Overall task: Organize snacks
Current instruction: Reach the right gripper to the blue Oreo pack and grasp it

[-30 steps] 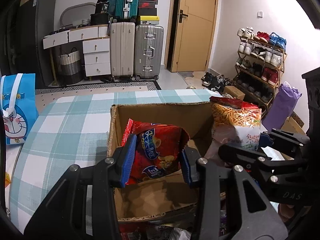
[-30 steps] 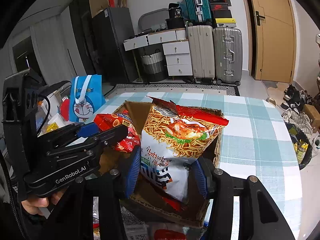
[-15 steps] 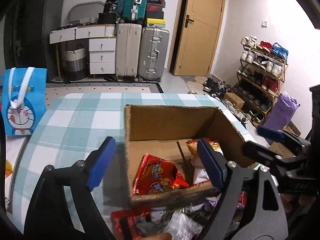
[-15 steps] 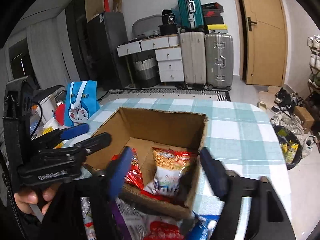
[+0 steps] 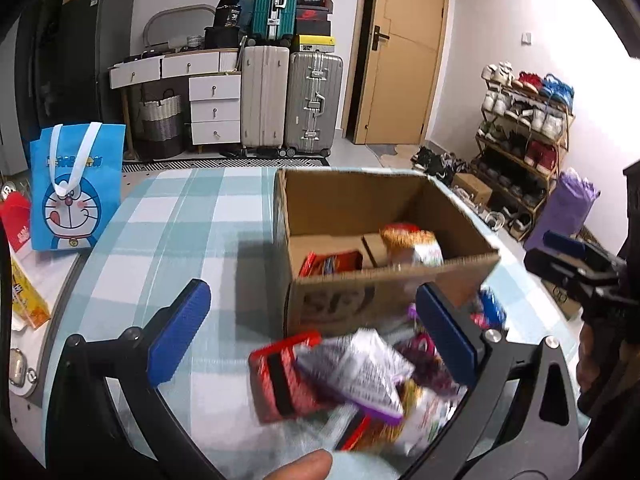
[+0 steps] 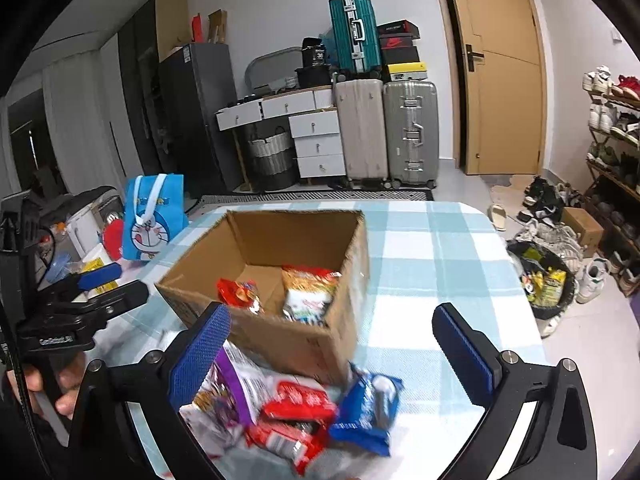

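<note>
An open cardboard box (image 5: 384, 296) (image 6: 280, 336) stands on the checked tablecloth. Inside lie a red snack bag (image 5: 332, 260) (image 6: 238, 292) and an orange noodle-snack bag (image 5: 412, 242) (image 6: 308, 286). A pile of loose snack packets (image 5: 344, 384) (image 6: 280, 412) lies on the table in front of the box, with a blue packet (image 6: 366, 412) at its right. My left gripper (image 5: 312, 328) is open and empty, above the pile. My right gripper (image 6: 332, 352) is open and empty, above the pile near the box's front.
A blue cartoon gift bag (image 5: 76, 188) (image 6: 154, 216) stands at the table's left edge, with small items beside it. The tablecloth (image 5: 168, 232) extends left of the box and to its right (image 6: 432, 264). Suitcases, drawers and a shoe rack stand behind.
Both grippers let go of their bags, the red one and the noodle one, into the box, opened wide, and pulled back toward the pile of packets in front of the box.
</note>
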Available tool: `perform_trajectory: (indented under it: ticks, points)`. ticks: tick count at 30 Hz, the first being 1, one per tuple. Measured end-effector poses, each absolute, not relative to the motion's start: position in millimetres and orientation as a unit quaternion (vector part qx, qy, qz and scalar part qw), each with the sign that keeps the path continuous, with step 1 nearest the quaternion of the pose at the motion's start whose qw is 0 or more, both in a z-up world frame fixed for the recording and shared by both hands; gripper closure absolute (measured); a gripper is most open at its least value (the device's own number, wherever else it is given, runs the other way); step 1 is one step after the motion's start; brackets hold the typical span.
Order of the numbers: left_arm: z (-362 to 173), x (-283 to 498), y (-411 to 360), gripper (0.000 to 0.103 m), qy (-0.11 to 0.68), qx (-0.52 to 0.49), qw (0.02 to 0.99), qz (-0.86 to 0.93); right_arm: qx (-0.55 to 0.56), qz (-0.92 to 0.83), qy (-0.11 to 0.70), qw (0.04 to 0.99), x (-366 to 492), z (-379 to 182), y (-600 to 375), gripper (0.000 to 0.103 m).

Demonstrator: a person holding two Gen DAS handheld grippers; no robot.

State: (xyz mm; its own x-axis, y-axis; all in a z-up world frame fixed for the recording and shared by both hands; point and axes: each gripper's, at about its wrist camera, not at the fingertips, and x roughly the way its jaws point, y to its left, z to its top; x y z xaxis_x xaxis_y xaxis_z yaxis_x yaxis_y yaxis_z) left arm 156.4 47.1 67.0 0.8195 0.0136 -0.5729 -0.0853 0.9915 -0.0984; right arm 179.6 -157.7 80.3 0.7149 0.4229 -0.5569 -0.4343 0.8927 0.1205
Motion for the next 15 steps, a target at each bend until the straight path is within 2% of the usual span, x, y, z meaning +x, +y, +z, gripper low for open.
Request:
perform_trajectory:
  ticks: [15]
  points:
    - [25,131,38,0.001,0.332,-0.073,0.94,0.011,0.01,0.203,0.344,0.917,159,46,-187,0.0]
